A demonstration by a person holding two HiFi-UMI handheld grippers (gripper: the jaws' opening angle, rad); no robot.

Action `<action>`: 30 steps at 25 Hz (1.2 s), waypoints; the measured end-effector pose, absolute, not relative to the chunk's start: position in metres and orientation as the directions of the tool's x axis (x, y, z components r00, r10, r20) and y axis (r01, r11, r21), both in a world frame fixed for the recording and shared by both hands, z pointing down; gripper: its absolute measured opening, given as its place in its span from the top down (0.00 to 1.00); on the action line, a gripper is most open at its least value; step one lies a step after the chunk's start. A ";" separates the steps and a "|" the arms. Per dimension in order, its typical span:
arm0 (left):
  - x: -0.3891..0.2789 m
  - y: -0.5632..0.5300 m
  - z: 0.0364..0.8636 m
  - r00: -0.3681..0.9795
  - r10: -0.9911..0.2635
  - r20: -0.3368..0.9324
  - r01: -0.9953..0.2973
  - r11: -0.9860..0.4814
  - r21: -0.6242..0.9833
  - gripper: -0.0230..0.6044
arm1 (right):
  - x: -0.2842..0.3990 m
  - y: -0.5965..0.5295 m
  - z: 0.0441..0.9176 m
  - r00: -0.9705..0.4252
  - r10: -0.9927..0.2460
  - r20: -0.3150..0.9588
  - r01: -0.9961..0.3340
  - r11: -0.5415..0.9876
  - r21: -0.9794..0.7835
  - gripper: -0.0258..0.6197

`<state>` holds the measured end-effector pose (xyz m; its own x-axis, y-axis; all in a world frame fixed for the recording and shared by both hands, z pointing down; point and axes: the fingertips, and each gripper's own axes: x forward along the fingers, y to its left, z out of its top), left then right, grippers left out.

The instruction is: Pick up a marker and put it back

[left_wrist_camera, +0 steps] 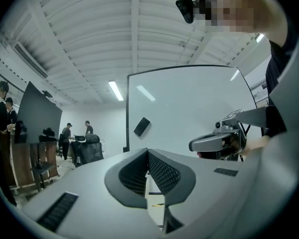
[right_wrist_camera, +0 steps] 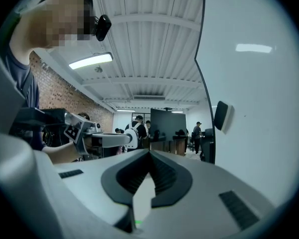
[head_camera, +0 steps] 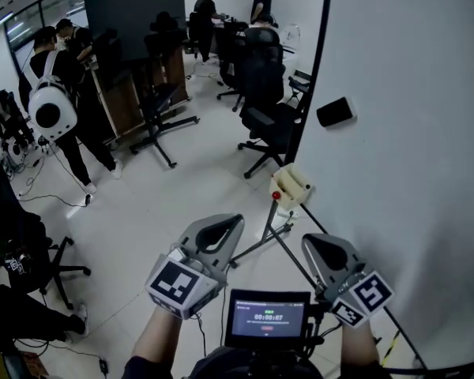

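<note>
Both grippers are held in the air in front of a large whiteboard (head_camera: 403, 172), and neither holds anything. My left gripper (head_camera: 238, 220) (left_wrist_camera: 147, 151) is shut, its jaws meeting at the tip. My right gripper (head_camera: 307, 244) (right_wrist_camera: 149, 152) is shut too, with its pads together. A cream holder (head_camera: 291, 185) with a red-capped item (head_camera: 276, 195) sits at the whiteboard's lower edge, ahead of both grippers. No marker shows clearly. A black eraser (head_camera: 336, 111) (left_wrist_camera: 142, 126) (right_wrist_camera: 221, 115) sticks to the board. Each gripper view shows the other gripper: right (left_wrist_camera: 217, 141), left (right_wrist_camera: 105, 139).
The board's stand legs (head_camera: 257, 247) run across the floor just beyond the grippers. Black office chairs (head_camera: 265, 117) stand ahead, another chair (head_camera: 31, 251) at the left. Several people (head_camera: 59, 101) stand near a dark panel (head_camera: 134, 10). A small screen (head_camera: 268, 317) sits at my chest.
</note>
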<state>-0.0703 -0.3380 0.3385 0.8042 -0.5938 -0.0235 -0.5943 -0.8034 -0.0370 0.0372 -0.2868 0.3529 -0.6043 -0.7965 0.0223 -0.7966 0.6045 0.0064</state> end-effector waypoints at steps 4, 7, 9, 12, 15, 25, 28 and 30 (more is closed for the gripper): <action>-0.060 -0.366 0.349 0.803 -0.595 0.011 -0.595 -0.803 -0.018 0.97 | 0.055 -0.317 0.367 -0.591 -0.806 0.041 -0.807 0.590 -0.024 0.94; -0.049 -0.391 0.359 0.796 -0.604 0.042 -0.604 -0.797 -0.003 0.97 | 0.072 -0.344 0.377 -0.570 -0.820 0.054 -0.821 0.570 -0.018 0.95; -0.040 -0.408 0.364 0.791 -0.610 0.055 -0.611 -0.792 0.007 0.97 | 0.082 -0.361 0.383 -0.564 -0.823 0.068 -0.825 0.566 -0.001 0.94; -0.019 -0.428 0.375 0.793 -0.603 0.084 -0.606 -0.795 0.010 0.97 | 0.097 -0.385 0.393 -0.558 -0.825 0.086 -0.827 0.561 0.015 0.94; 0.001 -0.443 0.384 0.794 -0.599 0.105 -0.603 -0.797 0.015 0.97 | 0.110 -0.404 0.401 -0.548 -0.831 0.092 -0.833 0.552 0.027 0.94; 0.019 -0.484 0.407 0.760 -0.629 0.167 -0.639 -0.769 0.012 0.97 | 0.130 -0.452 0.441 -0.515 -0.845 0.140 -0.852 0.523 0.017 0.92; 0.021 -0.496 0.412 0.767 -0.619 0.172 -0.630 -0.777 0.015 0.97 | 0.131 -0.462 0.449 -0.503 -0.851 0.151 -0.861 0.509 0.002 0.84; 0.025 -0.503 0.418 0.777 -0.604 0.179 -0.616 -0.788 0.015 0.97 | 0.133 -0.469 0.455 -0.493 -0.855 0.160 -0.866 0.500 -0.002 0.80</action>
<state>0.0250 -0.5027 0.4179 0.7768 -0.6039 0.1786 -0.6158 -0.7878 0.0145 0.1327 -0.4688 0.4552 -0.4935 -0.8549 0.1599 -0.8663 0.4996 -0.0023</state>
